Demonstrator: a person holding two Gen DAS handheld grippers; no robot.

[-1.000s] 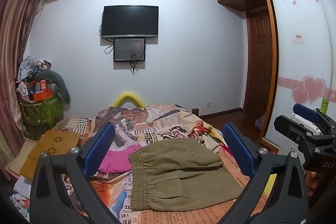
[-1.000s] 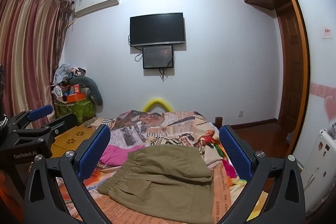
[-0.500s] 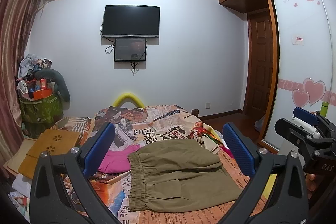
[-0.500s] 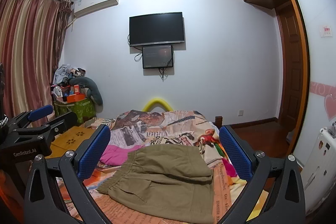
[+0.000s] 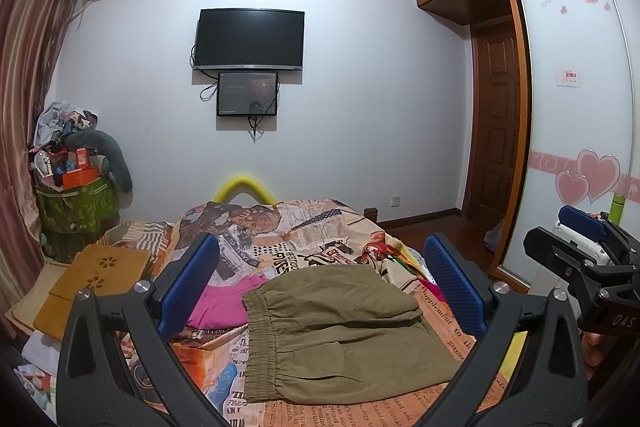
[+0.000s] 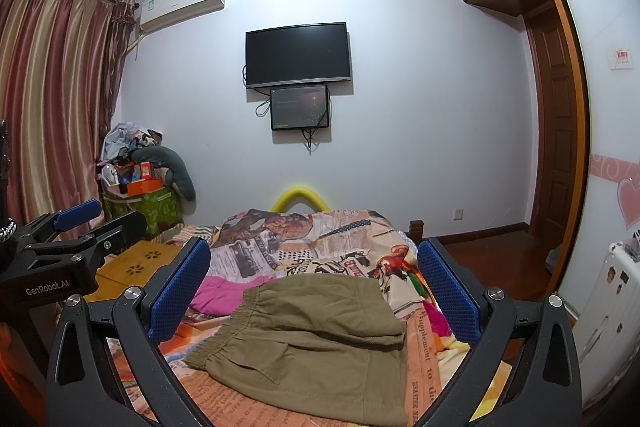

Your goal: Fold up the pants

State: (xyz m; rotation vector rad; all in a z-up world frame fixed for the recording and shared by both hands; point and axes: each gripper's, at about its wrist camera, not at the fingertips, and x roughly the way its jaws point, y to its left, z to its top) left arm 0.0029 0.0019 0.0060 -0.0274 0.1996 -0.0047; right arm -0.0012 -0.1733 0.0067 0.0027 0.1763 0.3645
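Observation:
Olive-green pants (image 5: 340, 327) lie folded in a compact stack on the bed, elastic waistband to the left; they also show in the right wrist view (image 6: 316, 339). My left gripper (image 5: 320, 283) is open and empty, held above and in front of the pants. My right gripper (image 6: 312, 279) is open and empty, also held above the pants. Each gripper shows at the edge of the other's view: the right one (image 5: 588, 251) and the left one (image 6: 76, 227).
The bed has a newspaper-print cover (image 5: 288, 243). A pink garment (image 5: 224, 303) lies left of the pants. A wooden lap tray (image 5: 96, 279) lies at the bed's left. A cluttered green bin (image 5: 76, 203) stands by the curtain. A wardrobe (image 5: 580, 107) and door are on the right.
The views shift very slightly; both grippers stay open above the folded pants. The pants have not moved.

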